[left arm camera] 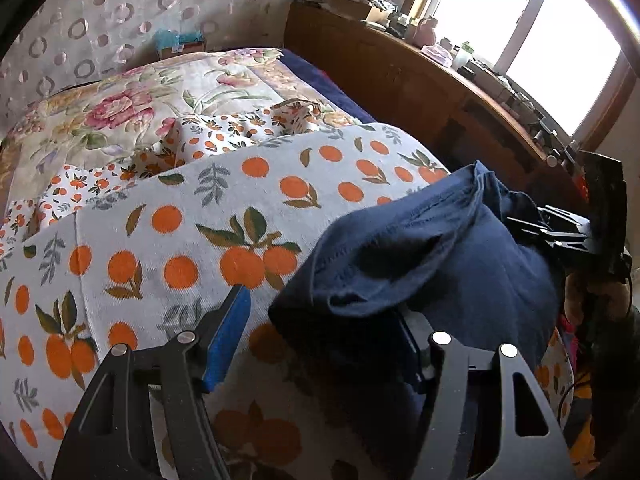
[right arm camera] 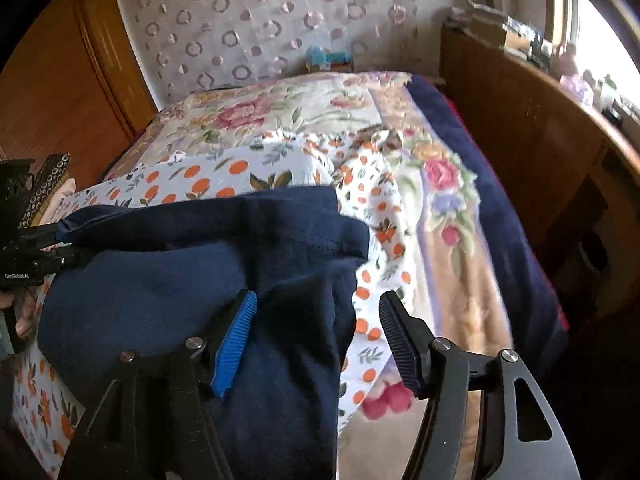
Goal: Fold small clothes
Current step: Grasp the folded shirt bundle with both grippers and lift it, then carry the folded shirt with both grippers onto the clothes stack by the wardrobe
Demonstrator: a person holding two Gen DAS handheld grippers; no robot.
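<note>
Item: navy garment (right arm camera: 192, 280), bunched and partly doubled over, lying on the orange-print cloth (left arm camera: 168, 216) over the bed.
Step (judged): closing a fold; both edges should travel level, land square, then be pressed flat.
Left gripper (left arm camera: 320, 344): fingers spread wide; blue pad (left arm camera: 228, 340) bare over the cloth, the other finger buried under navy fabric. Whether anything is pinched, I cannot tell.
Right gripper (right arm camera: 320, 344): fingers wide apart, clamping nothing; blue pad (right arm camera: 236, 344) against the garment, dark pad (right arm camera: 400, 344) clear of it, over the quilt (right arm camera: 448, 264).
Garment position: between and left of the right fingers; right of the left blue pad.
Risk: the loose upper flap may slide and skew the fold.
</note>
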